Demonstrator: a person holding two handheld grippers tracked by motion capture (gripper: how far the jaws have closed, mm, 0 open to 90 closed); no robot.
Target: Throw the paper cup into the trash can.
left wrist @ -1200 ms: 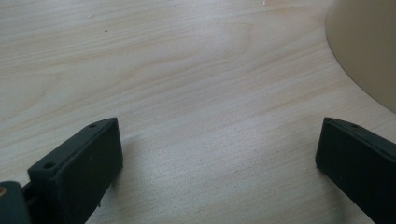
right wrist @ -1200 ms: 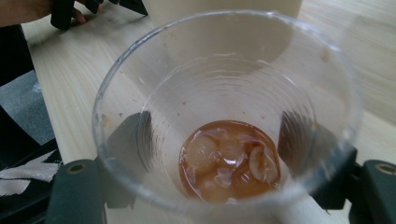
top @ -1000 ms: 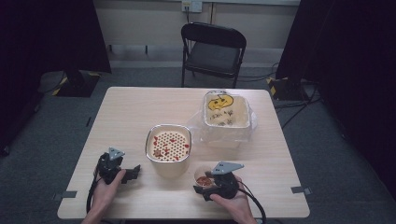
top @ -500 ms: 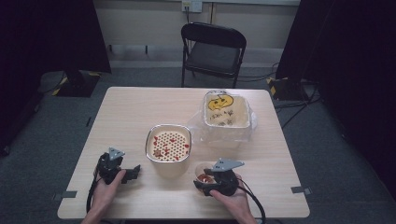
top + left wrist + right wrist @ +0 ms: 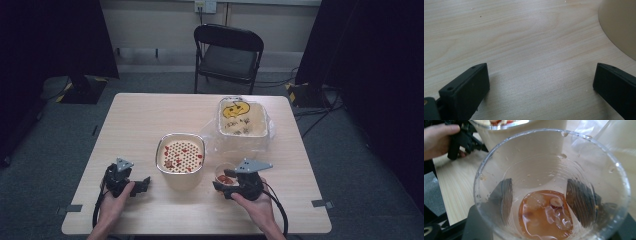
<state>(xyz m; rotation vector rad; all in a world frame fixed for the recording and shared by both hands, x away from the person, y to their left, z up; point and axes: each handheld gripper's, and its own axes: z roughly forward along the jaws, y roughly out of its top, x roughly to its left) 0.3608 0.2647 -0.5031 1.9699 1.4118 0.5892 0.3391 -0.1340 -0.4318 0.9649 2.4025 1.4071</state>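
At table's near edge: right tool (image 5: 226,181) just closed, clamped on clear cup (image 5: 551,190); left tool (image 5: 142,182) apart, empty.

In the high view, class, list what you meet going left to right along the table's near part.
Left claw → strainer bowl → clear cup held in the right claw.

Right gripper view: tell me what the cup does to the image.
Right gripper view: the clear plastic cup sits close, its ribbed wall warping the black jaws behind it, droplets and glare along its rim. Left gripper view: the table is evenly lit, with soft jaw shadows. High view: dark surroundings.
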